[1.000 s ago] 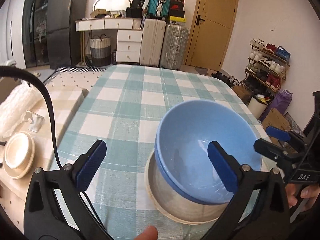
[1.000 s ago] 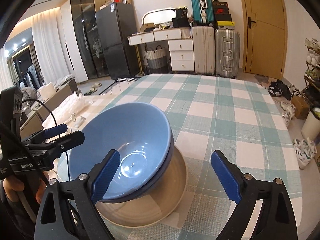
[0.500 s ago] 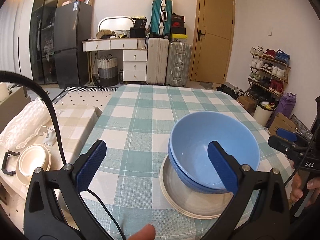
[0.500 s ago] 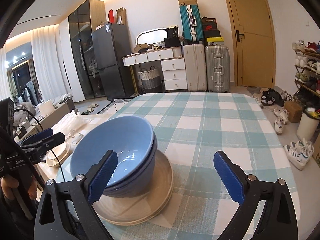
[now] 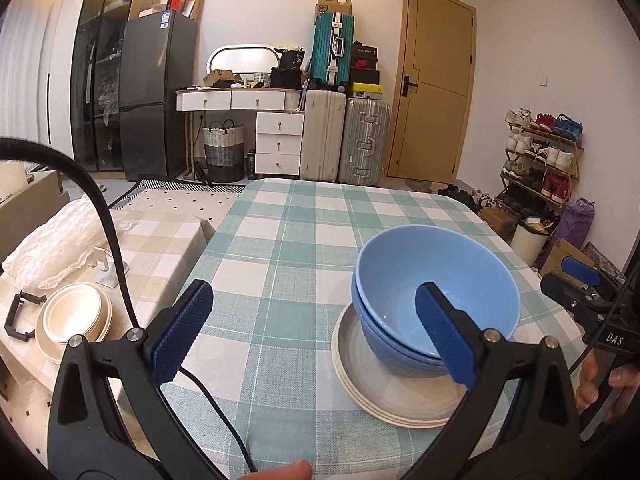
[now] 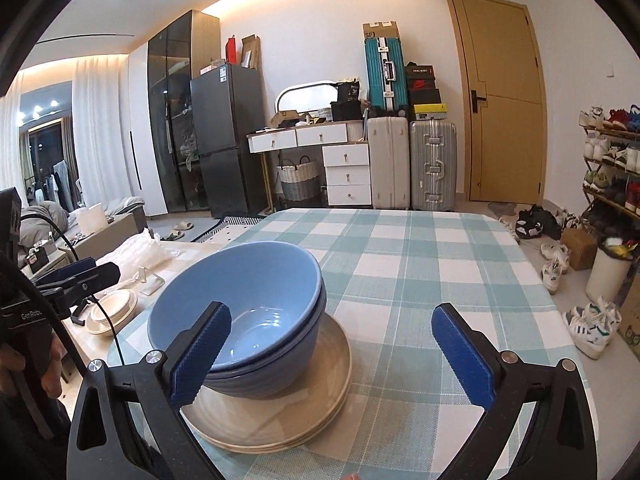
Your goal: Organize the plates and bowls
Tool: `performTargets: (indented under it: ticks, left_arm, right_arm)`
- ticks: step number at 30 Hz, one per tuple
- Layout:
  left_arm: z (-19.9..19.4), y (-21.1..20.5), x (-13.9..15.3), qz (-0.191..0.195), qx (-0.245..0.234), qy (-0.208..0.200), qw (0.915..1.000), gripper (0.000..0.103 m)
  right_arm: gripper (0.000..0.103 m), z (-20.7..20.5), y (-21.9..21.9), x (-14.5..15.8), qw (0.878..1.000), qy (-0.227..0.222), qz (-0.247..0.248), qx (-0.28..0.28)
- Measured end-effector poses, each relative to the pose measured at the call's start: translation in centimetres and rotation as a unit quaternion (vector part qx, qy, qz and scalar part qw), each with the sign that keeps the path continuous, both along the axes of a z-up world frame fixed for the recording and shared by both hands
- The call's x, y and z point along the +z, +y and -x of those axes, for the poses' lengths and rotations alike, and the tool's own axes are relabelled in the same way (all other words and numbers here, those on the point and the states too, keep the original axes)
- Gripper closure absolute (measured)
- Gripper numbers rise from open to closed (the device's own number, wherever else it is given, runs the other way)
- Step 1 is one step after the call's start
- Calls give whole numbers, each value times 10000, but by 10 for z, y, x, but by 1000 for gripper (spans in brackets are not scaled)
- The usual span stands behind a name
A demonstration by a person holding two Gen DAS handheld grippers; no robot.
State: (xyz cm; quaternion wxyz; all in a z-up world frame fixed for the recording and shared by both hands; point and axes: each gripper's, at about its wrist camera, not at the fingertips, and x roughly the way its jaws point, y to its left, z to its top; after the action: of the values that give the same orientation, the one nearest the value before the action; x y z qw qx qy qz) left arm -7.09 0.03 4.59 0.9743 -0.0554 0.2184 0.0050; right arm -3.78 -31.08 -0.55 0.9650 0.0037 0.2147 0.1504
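Two blue bowls (image 5: 436,280) (image 6: 248,280) sit nested on a stack of cream plates (image 5: 400,400) (image 6: 280,420), near the front of the table with the green checked cloth (image 5: 300,220). My left gripper (image 5: 314,292) is open and empty; the bowls stand beyond its right finger. My right gripper (image 6: 332,312) has its jaws opening wide, with nothing pressed between them; the bowls stand just beyond its left finger. Each gripper also shows at the edge of the other's view, held in a hand.
A low side table on the left carries a stack of cream bowls and plates (image 5: 72,316) (image 6: 114,308), a white padded bag (image 5: 52,240) and a small stand. Suitcases, drawers and a fridge line the far wall. A shoe rack (image 5: 544,160) stands at the right.
Both grippers have drawn back from the bowl stack and tilted up, so the bowls look smaller and farther off. The right jaws have spread slightly wider. The bowls and plates stayed put.
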Motion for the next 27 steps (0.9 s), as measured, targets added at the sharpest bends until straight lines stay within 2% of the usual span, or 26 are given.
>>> performTargets:
  ticks: [7, 12, 15, 21, 27]
  left_arm:
    - [10, 2, -11, -37, 18, -123, 9999, 2]
    - [7, 2, -18, -52, 28, -46, 10000, 2]
    - [6, -3, -22, -195, 65, -58, 9998, 2]
    - [1, -9, -29, -163, -35, -3, 9999, 2]
    - [-2, -15, -35, -181, -82, 45, 9998, 2]
  right_arm:
    - [1, 4, -5, -8, 9999, -5, -38, -138]
    - [1, 3, -8, -13, 9998, 51, -37, -169]
    - [1, 4, -4, -15, 9999, 19, 77, -136]
    - [1, 10, 3, -19, 9990, -132, 371, -211]
    - [1, 10, 2, -24, 9988, -99, 414, -249]
